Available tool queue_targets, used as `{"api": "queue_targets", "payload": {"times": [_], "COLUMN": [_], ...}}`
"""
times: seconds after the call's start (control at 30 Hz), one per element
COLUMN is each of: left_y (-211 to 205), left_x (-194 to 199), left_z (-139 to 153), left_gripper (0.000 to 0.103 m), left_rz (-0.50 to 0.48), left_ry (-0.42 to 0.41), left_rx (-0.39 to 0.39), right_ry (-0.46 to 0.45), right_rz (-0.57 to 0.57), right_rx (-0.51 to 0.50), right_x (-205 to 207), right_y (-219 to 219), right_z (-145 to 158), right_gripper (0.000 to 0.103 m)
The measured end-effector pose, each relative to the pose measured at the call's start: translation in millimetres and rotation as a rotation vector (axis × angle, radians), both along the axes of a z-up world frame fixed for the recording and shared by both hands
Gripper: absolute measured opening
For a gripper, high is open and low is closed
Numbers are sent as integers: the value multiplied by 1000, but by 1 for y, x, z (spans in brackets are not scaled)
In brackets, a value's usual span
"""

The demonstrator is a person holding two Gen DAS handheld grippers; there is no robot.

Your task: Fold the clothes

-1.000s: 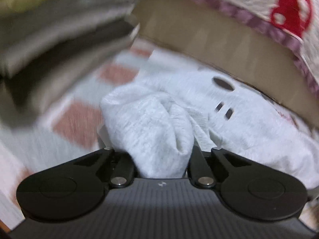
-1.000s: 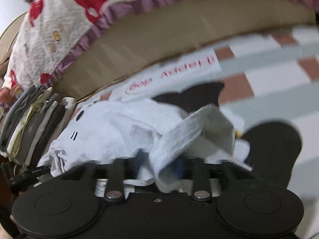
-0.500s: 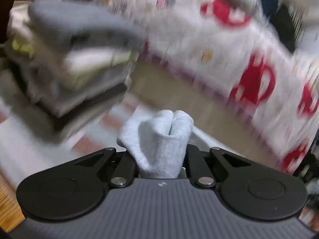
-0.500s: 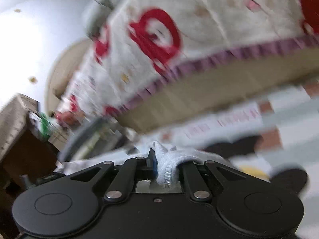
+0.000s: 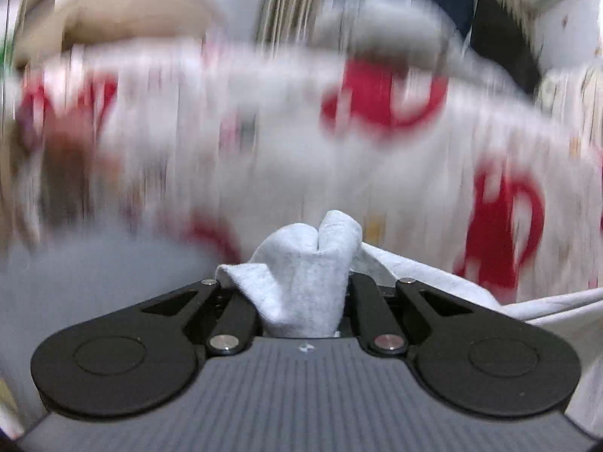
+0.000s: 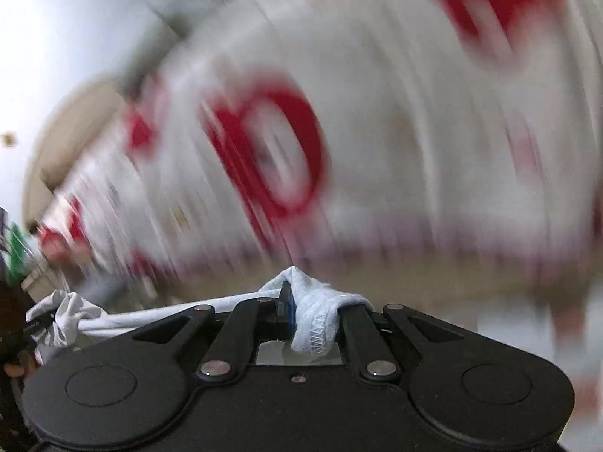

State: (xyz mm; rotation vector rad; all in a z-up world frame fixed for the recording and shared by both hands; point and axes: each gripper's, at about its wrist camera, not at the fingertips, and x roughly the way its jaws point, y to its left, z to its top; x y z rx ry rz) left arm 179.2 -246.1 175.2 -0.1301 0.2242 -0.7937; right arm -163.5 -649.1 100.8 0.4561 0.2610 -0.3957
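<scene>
My left gripper [image 5: 307, 293] pinches a soft bunched fold of the pale grey garment [image 5: 301, 263]. The right gripper [image 6: 312, 324] jaws clamp its stitched hem. Behind, blurred, is perhaps a red-printed quilt [image 5: 377, 158].

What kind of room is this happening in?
Probably a bedroom at home: a white quilt with red prints fills the view, a curtain hangs behind, and a pale grey garment is being handled.

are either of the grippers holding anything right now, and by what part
Both hold the light grey garment. The left gripper pinches a bunched fold of it; the right gripper pinches a stitched hem edge.
</scene>
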Motion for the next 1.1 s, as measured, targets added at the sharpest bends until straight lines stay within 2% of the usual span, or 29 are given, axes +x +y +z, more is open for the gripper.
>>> {"api": "queue_targets", "payload": {"times": [0.07, 0.13, 0.17, 0.23, 0.3, 0.37, 0.43, 0.5, 0.57, 0.63, 0.67, 0.7, 0.73, 0.83, 0.93, 1.03, 1.1], "left_y": [18, 37, 46, 64, 80, 89, 91, 86, 77, 72, 71, 72, 72, 74, 80, 90, 99], "left_x": [-15, -33, -44, -67, -91, -114, -135, -149, -159, -166, -168, -171, -173, -179, -175, -172, -170], "left_z": [40, 73, 82, 65, 34, -17, -80, -146, -213, -269, -283, -285, -287, -290, -286, -282, -280], "left_gripper": [8, 8, 8, 9, 9, 9, 9, 9, 10, 9, 8, 8, 8, 8, 8, 8, 9], "left_rz": [-7, -17, -29, -77, -123, -154, -147, -114, -98, -73, -71, -81, -90, -118, -137, -146, -146], "left_ry": [-51, -98, -103, -17, 98, 228, 331, 429, 552, 674, 700, 694, 688, 671, 689, 728, 764], "left_rx": [-93, -172, -188, -153, -108, -55, 31, 147, 258, 346, 375, 391, 406, 431, 347, 257, 195], "right_ry": [-85, -145, -172, -202, -155, -84, 8, 119, 274, 368, 416, 462, 501, 537, 578, 547, 527], "right_rz": [-2, -3, 0, 1, -5, -22, -55, -64, -94, -121, -134, -143, -139, -101, -86, -120, -142], "right_rx": [-148, -243, -272, -291, -280, -231, -155, -22, 131, 184, 210, 217, 179, 81, -14, 30, 20], "right_x": [-5, -24, -35, -57, -75, -87, -99, -105, -107, -109, -111, -112, -112, -111, -110, -113, -117], "right_y": [17, 38, 46, 56, 58, 54, 48, 39, 31, 29, 29, 30, 36, 55, 63, 55, 58], "right_z": [63, 96, 106, 109, 88, 51, -2, -58, -123, -177, -204, -227, -238, -239, -236, -237, -233], "right_gripper": [6, 6, 6, 6, 7, 7, 7, 7, 7, 7, 7, 7, 7, 7, 7, 7, 7]}}
